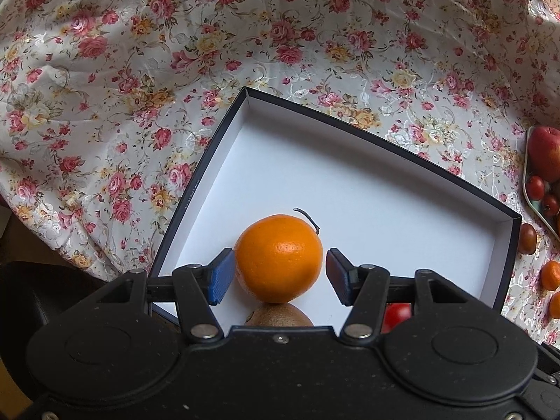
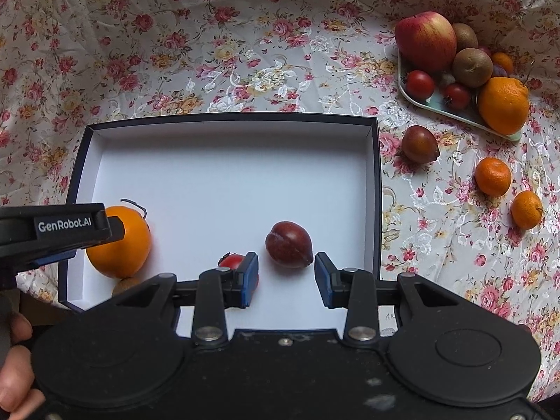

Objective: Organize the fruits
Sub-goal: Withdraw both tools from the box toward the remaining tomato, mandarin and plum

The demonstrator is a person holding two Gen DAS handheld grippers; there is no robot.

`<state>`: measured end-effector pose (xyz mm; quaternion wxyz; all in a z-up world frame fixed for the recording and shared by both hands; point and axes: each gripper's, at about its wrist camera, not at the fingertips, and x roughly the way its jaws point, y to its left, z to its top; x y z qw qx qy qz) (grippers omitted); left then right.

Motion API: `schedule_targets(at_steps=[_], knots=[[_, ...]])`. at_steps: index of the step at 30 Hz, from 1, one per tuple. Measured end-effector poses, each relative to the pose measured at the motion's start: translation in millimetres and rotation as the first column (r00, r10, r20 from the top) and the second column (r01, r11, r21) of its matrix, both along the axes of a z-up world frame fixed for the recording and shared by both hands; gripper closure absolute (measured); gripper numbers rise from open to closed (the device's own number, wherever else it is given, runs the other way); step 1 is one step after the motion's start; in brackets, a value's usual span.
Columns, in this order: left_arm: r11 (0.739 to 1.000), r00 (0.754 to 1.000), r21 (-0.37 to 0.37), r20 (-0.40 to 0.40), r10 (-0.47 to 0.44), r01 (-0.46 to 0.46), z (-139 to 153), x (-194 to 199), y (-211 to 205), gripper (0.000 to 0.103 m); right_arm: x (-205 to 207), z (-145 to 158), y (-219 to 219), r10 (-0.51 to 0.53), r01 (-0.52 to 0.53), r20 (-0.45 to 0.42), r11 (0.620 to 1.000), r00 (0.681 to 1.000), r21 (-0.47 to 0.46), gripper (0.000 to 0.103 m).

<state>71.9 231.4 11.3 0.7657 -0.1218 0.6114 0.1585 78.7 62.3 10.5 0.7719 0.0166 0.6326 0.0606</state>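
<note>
The left gripper has its blue pads spread apart, with a gap on the right side. The right gripper also stands with its jaws wide apart, gripping nothing. A hand shows at the lower left edge of the right wrist view

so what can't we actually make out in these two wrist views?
- Kiwi in the box: mostly hidden, by the left gripper body in the left wrist view and by the right gripper in the right.
- Red tomato: partly behind a gripper finger in both views.
- Tray: cut by the frame edge in the left wrist view; fruit at its back is hidden behind the apple in the right.
- Left pads' contact with the orange: unclear.
</note>
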Motion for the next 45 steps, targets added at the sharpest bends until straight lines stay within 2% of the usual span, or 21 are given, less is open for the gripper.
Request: schedule_targets(at_steps=[13, 22, 30, 35, 40, 45], knots=[[0.998, 0.998, 0.023, -0.015, -0.062, 0.063, -2.5, 6.6, -31.4, 0.042, -6.7, 3.2, -5.2, 0.031, -0.032, -0.022, 0.999, 0.999, -0.009, 0.064], [0.986, 0.986, 0.01, -0.02, -0.165, 0.165, -1.6, 10.3, -82.7, 0.042, -13.4, 15.4, -67.5, -0.054, 0.053, -0.023, 0.998, 0.998, -0.018, 0.064], [0.95, 0.951, 0.034, -0.001, -0.309, 0.309, 3.4, -1.5, -152.4, 0.042, -25.1, 20.4, -147.3, -0.183, 0.181, -0.026, 0.982, 0.983, -0.047, 0.064], [0.918, 0.919, -0.043, 0.007, -0.395, 0.395, 3.6, -16.8, -192.6, 0.042, -43.5, 13.9, -191.9, -0.261, 0.258, -0.045, 0.964, 0.964, -0.067, 0.064], [0.884, 0.885, -0.024, 0.013, -0.466, 0.466, 3.1, -37.0, -227.9, 0.042, -68.7, 7.1, -231.3, -0.326, 0.322, -0.068, 0.944, 0.943, -0.068, 0.064], [0.866, 0.868, -0.058, 0.004, -0.497, 0.496, -2.3, -52.5, -248.3, 0.042, -83.8, 2.7, -254.9, -0.364, 0.36, -0.081, 0.931, 0.928, -0.061, 0.064]])
